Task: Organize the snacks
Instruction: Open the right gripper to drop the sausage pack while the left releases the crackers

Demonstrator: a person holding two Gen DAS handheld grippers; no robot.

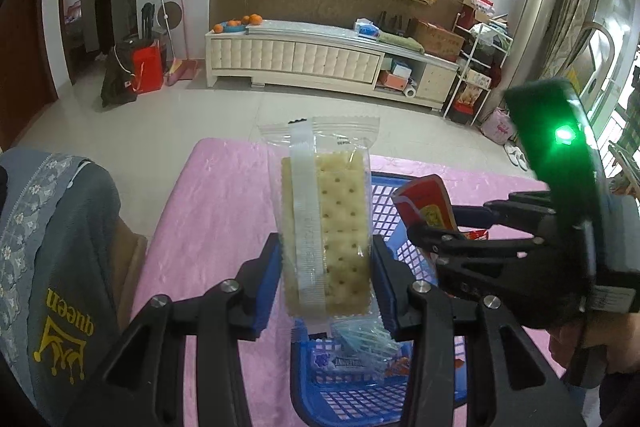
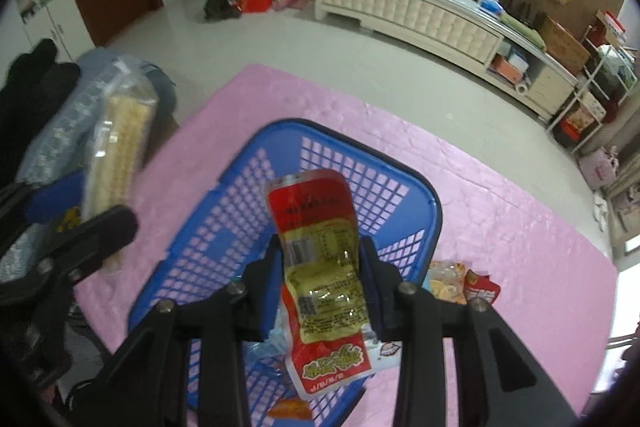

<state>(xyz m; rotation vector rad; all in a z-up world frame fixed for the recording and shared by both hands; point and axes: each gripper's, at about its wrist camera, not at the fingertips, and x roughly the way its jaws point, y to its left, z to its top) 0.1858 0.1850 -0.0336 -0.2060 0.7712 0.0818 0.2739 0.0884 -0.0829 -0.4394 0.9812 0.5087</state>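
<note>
Your left gripper is clamped on a clear-wrapped cracker packet, its blue pads pressing both long sides, holding it upright above the blue basket. Your right gripper pinches a red and yellow snack pouch over the same basket, which sits on the pink-covered bench. A few wrapped snacks lie just beside the basket's right wall.

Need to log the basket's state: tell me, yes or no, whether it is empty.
No: in the left wrist view the blue basket already holds wrapped snacks on its floor, below the cracker pack.
</note>
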